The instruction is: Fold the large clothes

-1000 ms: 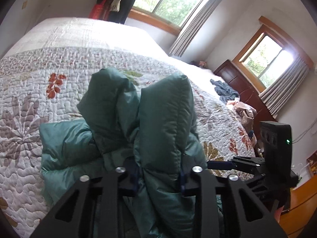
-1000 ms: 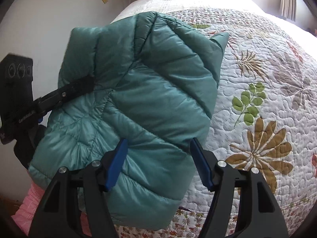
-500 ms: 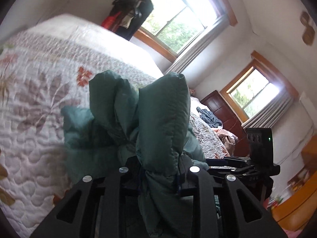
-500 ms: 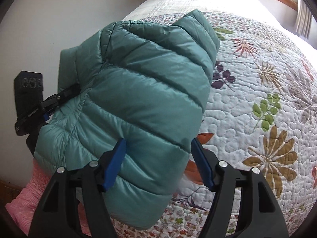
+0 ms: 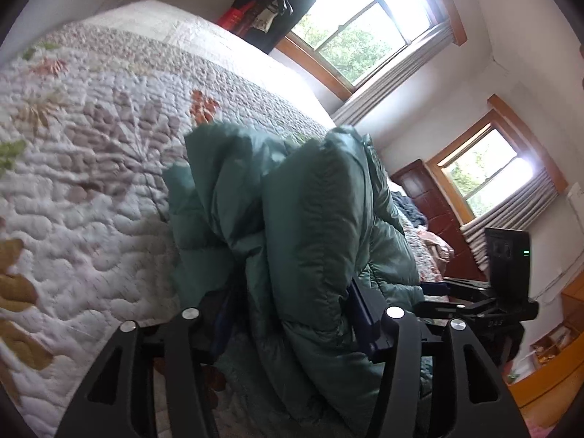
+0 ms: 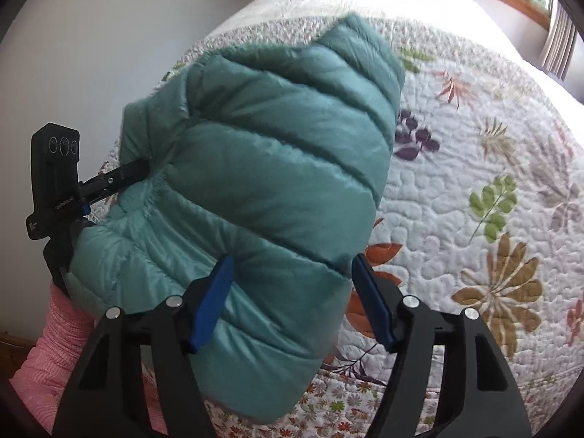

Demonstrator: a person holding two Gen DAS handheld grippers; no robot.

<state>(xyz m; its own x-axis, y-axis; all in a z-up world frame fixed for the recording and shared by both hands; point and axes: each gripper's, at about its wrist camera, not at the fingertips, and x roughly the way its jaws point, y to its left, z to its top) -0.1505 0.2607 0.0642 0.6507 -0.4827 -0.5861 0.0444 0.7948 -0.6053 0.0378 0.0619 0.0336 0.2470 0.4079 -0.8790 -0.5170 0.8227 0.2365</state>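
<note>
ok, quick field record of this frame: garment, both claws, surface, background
garment: teal puffer jacket, bunched, lifted above the bed
left claw: shut on a thick fold of the jacket
right claw: blue pads either side of a jacket fold, gripping it
surface: bed with floral quilt
person: pink sleeve at lower left of right wrist view
background: two windows, dark wooden dresser, clothes hanging by the far window

Black linkage tool with blue pads, silver screws; pink knit sleeve.
</note>
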